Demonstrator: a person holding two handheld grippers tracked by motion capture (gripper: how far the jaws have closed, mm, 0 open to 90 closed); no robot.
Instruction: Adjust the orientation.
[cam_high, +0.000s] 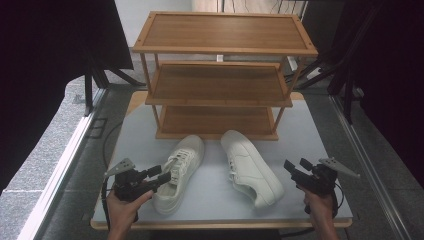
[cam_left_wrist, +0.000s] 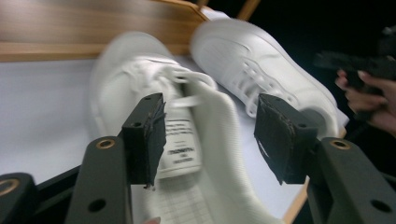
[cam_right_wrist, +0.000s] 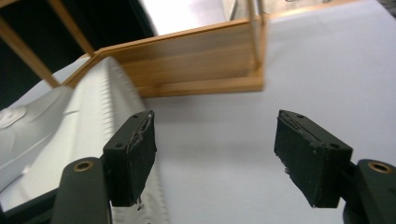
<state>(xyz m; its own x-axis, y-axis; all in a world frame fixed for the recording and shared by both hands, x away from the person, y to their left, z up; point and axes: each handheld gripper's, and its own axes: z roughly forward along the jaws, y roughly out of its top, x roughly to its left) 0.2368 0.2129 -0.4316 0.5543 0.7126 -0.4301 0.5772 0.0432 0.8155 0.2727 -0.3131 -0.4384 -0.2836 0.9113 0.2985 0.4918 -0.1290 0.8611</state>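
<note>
With jaws wide open and empty, the left gripper (cam_high: 161, 175) should close on the left shoe (cam_high: 179, 172) collar in front of the rack (cam_high: 220, 75).

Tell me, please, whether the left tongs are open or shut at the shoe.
Open: the left tongs stand spread, with the left shoe showing in the gap between them.

a staged recording space rather than a home: black curtains (cam_high: 45, 60) hang around a lone table (cam_high: 310, 130), dark stand legs (cam_high: 325, 70) brace on grey carpet (cam_high: 45, 145), and a bare wooden shoe rack (cam_high: 220, 47) stands on the table.
</note>
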